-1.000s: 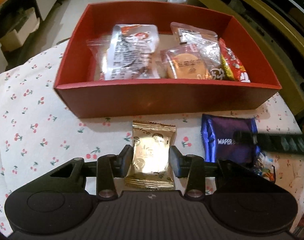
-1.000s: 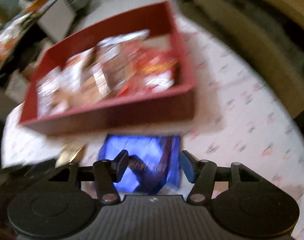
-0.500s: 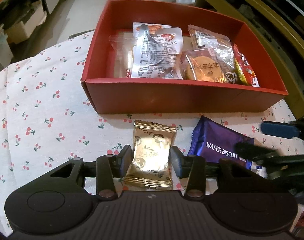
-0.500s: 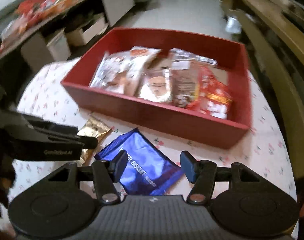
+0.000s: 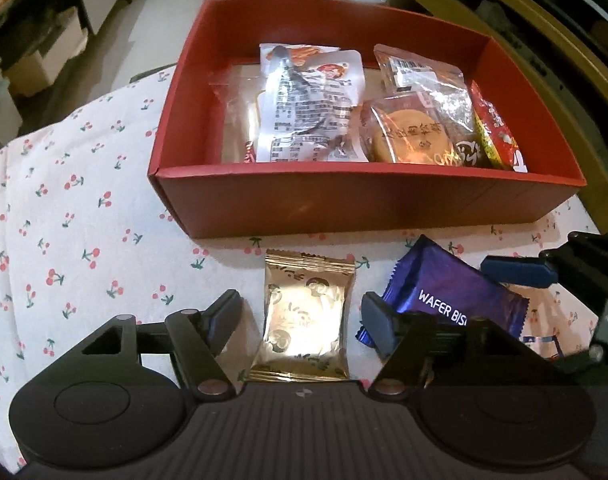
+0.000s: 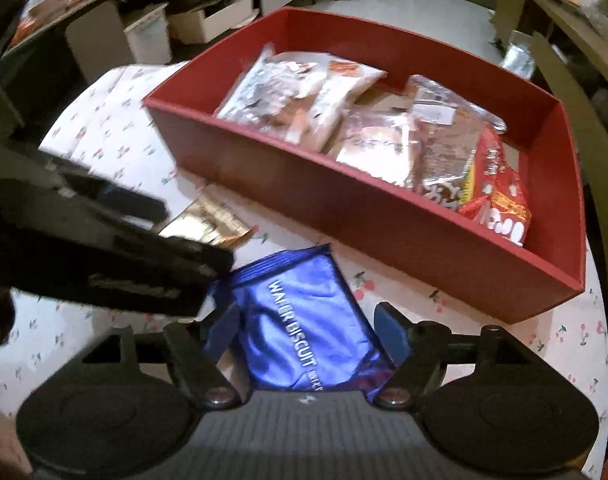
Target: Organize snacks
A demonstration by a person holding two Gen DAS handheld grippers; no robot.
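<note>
A red box (image 5: pixel 364 208) (image 6: pixel 344 208) on the cherry-print tablecloth holds several snack packets. In front of it lie a gold packet (image 5: pixel 306 316) (image 6: pixel 206 222) and a blue wafer biscuit packet (image 5: pixel 452 300) (image 6: pixel 304 320). My left gripper (image 5: pixel 302 314) is open, with its fingers either side of the gold packet and not touching it. My right gripper (image 6: pixel 308 324) is open around the blue wafer packet. One right fingertip (image 5: pixel 516 274) shows in the left wrist view beside the blue packet.
The tablecloth (image 5: pixel 64 220) covers a round table. Wooden chair backs (image 5: pixel 544 40) stand behind and to the right of the box. Shelves and white bins (image 6: pixel 208 20) stand on the floor to the left. The left gripper's body (image 6: pixel 96 256) crosses the right wrist view.
My left gripper has opened and no longer grips the gold packet, which lies on the cloth. My right gripper has moved in over the blue wafer packet.
</note>
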